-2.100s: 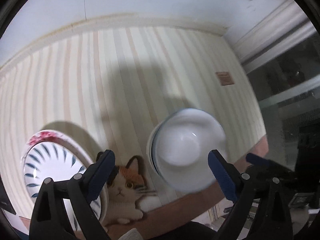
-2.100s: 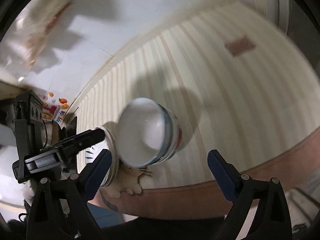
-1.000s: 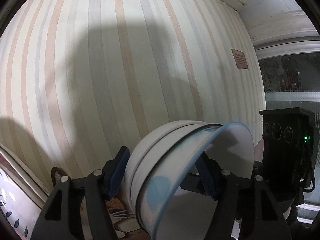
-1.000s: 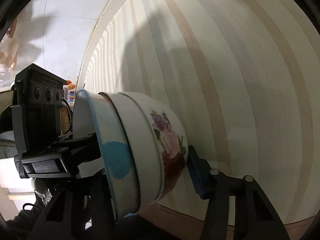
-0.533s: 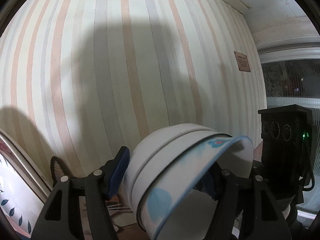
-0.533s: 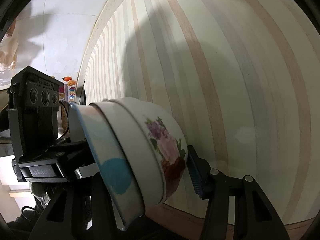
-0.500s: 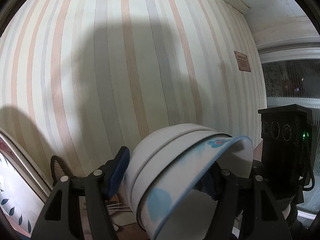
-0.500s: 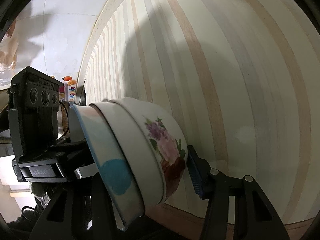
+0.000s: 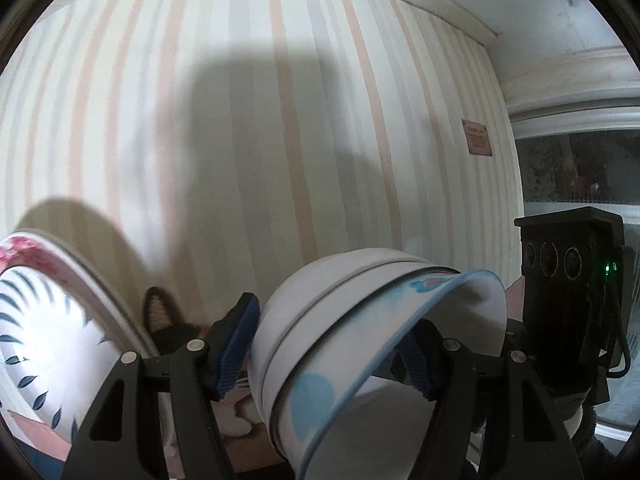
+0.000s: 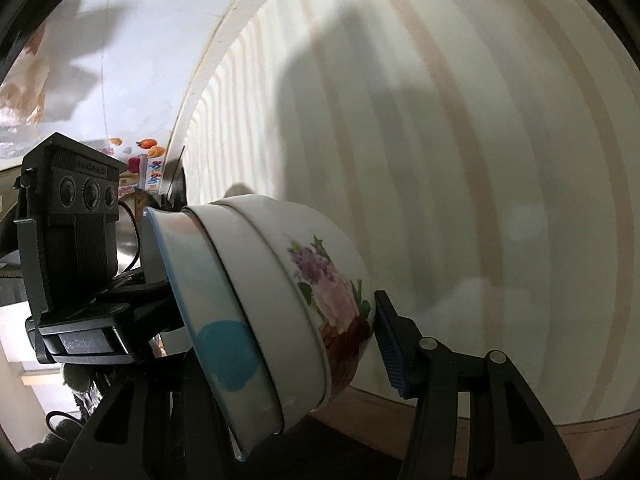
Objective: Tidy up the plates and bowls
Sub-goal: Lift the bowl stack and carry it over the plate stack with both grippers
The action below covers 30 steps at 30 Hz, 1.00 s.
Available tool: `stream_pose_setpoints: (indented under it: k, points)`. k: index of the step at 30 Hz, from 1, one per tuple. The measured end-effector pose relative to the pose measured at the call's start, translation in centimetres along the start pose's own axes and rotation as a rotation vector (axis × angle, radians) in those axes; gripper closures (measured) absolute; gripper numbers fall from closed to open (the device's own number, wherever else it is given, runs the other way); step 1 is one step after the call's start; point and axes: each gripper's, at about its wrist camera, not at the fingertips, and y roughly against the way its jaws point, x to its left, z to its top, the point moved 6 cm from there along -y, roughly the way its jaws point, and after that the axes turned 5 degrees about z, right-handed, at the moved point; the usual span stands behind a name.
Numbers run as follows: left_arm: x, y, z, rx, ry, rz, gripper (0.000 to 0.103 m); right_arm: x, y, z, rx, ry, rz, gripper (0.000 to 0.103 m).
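Both claws grip the same stack of bowls (image 9: 360,344), one from each side, and the stack is tilted on its side above the striped tablecloth (image 9: 248,128) that covers the worktop.

In the left wrist view, the left claw (image 9: 328,352) has its blue pads pressed on the stack, one on the outside of the white bowls and the other at the inside of the nearest bowl. In the right wrist view, the right claw (image 10: 280,340) holds the stack (image 10: 272,304) in the same way; its right pad touches the bottom bowl, and the left finger is hidden behind the stack.

The stack seems to have three bowls nested together. The inner bowl (image 10: 216,320) is white with a thin blue rim and round blue spots. The middle bowl is plain white. The outer bowl (image 10: 320,280) is white with a print of purple and pink flowers and green leaves.

At the left of the left wrist view, a plate (image 9: 44,340) with dark blue leaf marks and a pink flowered edge lies on the tablecloth. Between it and the stack there is a cat-shaped mat (image 9: 168,320), mostly hidden.
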Motion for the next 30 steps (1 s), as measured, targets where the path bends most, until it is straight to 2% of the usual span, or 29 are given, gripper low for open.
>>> stream_pose_setpoints:
  k: [6, 19, 26, 30]
  points:
    - [3.3, 2.0, -0.9, -0.022, 0.048, -0.004, 0.039, 3.4, -1.6, -0.5, 0.032, 0.029, 0.006, 0.048]
    - [12.1, 6.0, -3.0, -0.094, 0.163, 0.005, 0.039, 11.9, -10.3, -2.0, 0.123, 0.12, 0.003, 0.048]
    - [16.5, 6.0, -3.4, -0.111, 0.228, 0.007, 0.039, 13.5, -14.4, -2.2, 0.171, 0.156, -0.011, 0.048]
    - [17.8, 5.4, -3.5, -0.108, 0.258, -0.001, 0.039, 14.3, -16.9, -2.5, 0.205, 0.172, -0.029, 0.048]
